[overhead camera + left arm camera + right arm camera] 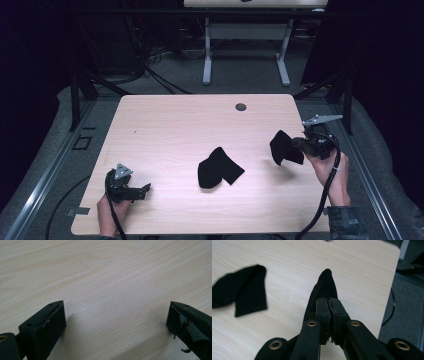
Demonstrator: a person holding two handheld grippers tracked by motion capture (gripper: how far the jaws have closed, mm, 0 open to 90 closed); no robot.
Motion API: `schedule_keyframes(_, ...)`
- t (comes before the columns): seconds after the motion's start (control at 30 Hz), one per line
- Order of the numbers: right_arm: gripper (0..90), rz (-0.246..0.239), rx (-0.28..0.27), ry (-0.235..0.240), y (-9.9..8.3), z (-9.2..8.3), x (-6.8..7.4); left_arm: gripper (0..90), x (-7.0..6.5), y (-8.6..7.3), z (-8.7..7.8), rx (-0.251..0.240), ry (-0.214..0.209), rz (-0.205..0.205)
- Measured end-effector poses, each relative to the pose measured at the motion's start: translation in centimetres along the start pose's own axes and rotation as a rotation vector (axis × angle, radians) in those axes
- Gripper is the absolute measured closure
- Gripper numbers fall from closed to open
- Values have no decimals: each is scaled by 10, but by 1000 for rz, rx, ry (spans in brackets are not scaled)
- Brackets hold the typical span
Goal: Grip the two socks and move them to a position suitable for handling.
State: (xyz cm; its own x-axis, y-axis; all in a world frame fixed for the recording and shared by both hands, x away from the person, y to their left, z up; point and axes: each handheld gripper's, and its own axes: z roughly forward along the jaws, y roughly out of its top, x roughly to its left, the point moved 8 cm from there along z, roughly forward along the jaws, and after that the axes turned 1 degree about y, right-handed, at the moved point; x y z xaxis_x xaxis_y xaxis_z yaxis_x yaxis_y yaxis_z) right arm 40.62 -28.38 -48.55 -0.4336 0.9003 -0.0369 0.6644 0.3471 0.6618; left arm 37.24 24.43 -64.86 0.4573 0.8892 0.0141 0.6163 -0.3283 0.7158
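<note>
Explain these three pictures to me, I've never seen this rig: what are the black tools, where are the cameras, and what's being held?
A person holds a two-jaw gripper in each hand at a wooden table. The high view looks down from above; each other view rides on one gripper, looking along its jaws. The left gripper rests low over bare wood, jaws wide apart, holding nothing. The right gripper is shut on a black sock, lifted off the table. A second black sock lies folded mid-table.

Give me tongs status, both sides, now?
Left tongs: open, empty, low over bare table.
Right tongs: closed on a black cloth, lifted off the table.
</note>
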Motion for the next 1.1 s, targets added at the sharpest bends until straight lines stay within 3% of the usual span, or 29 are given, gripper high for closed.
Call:
schedule_keyframes(0.1, 860, 13, 78, 6, -21, 22, -4, 21, 0, 0, 0, 0, 0, 1)
schedule_keyframes(0.23, 858, 28, 178, 65, -51, 62, 1, 22, 0, 0, 0, 0, 0, 0)
schedule_keyframes(0.4, 854, 63, 222, 110, -71, 96, 6, 22, 0, 0, 0, -1, 1, 0)
schedule_keyframes(0.57, 853, 82, 253, 125, -82, 110, 6, 22, 0, 0, 0, 0, 0, 3)
schedule_keyframes(0.83, 841, 130, 221, 151, -85, 111, 4, 22, 0, 0, 0, -1, 1, 2)
schedule_keyframes(0.9, 744, 135, 218, 168, -85, 111, 5, 22, 0, 0, 0, -2, 1, -1)
schedule_keyframes(0.93, 637, 131, 214, 177, -85, 110, 6, 22, 0, 0, 0, -2, 1, 2)
schedule_keyframes(1.0, 514, 108, 211, 157, -84, 108, 8, 22, 0, 0, 0, -2, 1, 2)
schedule_keyframes(1.1, 338, 72, 150, 161, -76, 98, 13, 22, 0, 0, 0, -2, 1, 2)
